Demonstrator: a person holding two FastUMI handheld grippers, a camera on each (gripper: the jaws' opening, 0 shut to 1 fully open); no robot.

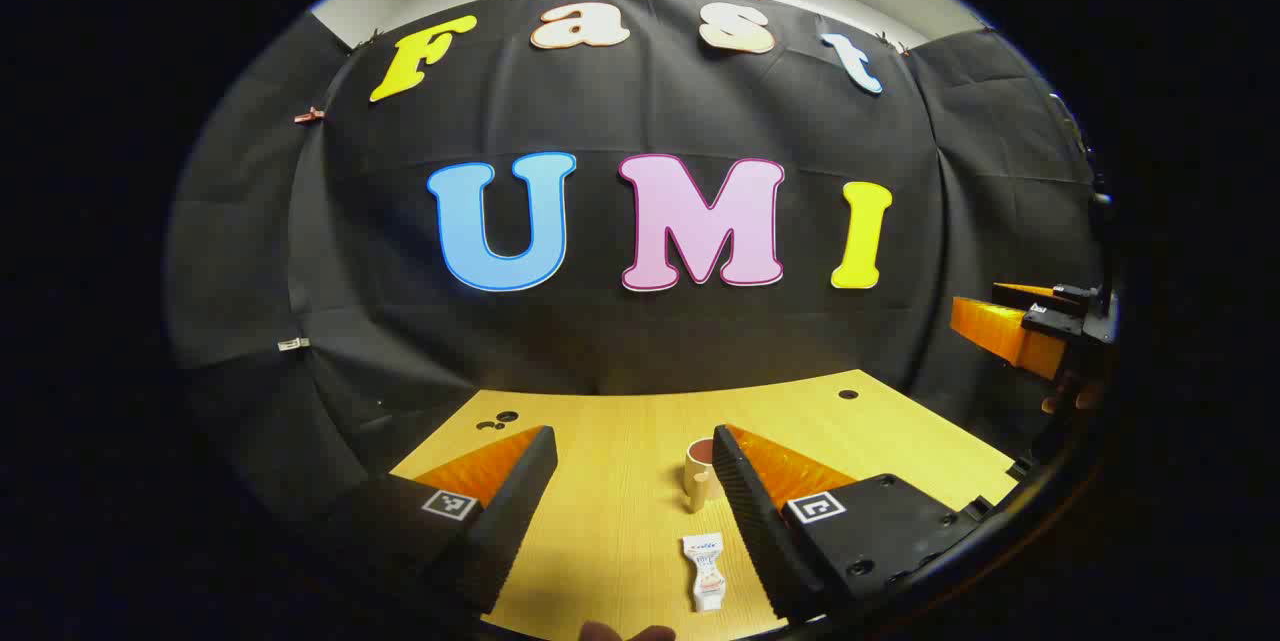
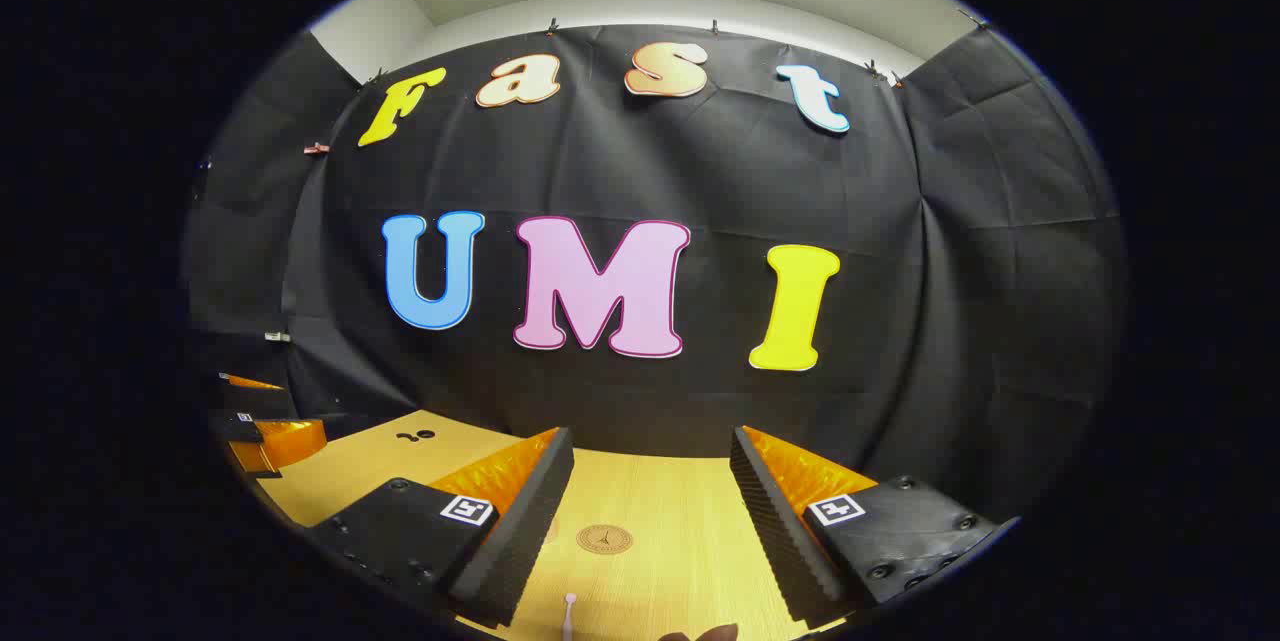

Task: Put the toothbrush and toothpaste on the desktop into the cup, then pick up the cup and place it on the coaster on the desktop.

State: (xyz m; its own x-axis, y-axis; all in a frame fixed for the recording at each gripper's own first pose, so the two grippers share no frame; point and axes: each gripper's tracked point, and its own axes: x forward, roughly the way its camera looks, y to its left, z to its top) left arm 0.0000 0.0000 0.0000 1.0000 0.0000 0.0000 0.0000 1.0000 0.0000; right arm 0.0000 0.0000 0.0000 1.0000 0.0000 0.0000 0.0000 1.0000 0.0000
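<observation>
**Both grippers spread wide above the desktop, nothing grasped**

In the left gripper view, the left gripper (image 1: 635, 466) has its fingers spread apart and empty. Between them, at 6 o'clock, the toothpaste (image 1: 706, 571) lies flat on the desktop (image 1: 620, 441); its long axis runs from 12 to 6 o'clock. It carries small print, too small to read. The cup (image 1: 699, 474) stands upright just beyond it, partly behind the right-side finger. The other gripper shows at 3 o'clock.

In the right gripper view, the right gripper (image 2: 650, 481) is also released and empty. The round coaster (image 2: 604, 539) lies between its fingers, with a stamped mark that is not readable. The toothbrush (image 2: 568, 613) tip shows at 6 o'clock, pointing to 12.
</observation>
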